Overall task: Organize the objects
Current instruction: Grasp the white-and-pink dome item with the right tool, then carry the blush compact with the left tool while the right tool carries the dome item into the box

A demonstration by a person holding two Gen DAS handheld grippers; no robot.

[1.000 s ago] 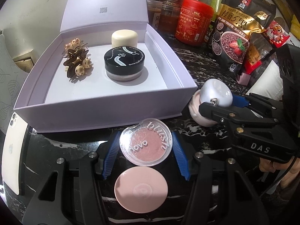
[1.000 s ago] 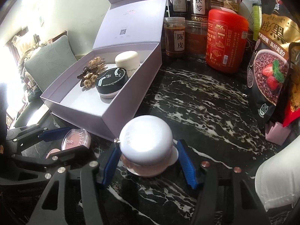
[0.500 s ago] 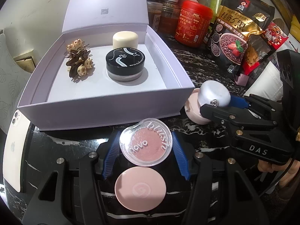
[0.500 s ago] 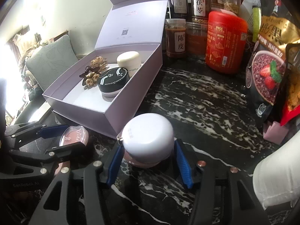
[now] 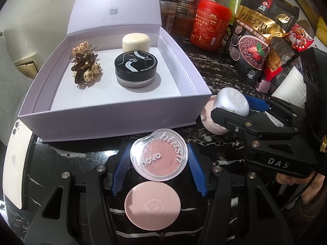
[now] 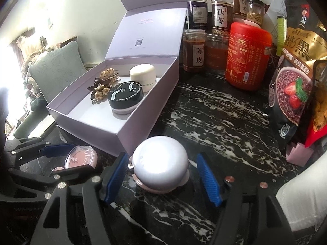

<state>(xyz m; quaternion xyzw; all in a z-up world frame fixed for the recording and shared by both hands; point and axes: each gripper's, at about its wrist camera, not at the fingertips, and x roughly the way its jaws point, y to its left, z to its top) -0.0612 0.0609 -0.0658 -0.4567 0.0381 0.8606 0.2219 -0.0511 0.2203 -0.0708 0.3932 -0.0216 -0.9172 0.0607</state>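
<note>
Left gripper pads bracket the blush compact, contact unclear. Right gripper agape around the silver-lidded jar, both on the counter beside the lavender box. Close squarely (dome lid slippery), lift clear of the box wall.

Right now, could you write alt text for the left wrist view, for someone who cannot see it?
A handheld gripper frames a clear blush compact on black marble, its pink lid nearer the camera. Behind sits an open lilac box holding two jars and a hair clip.
</note>
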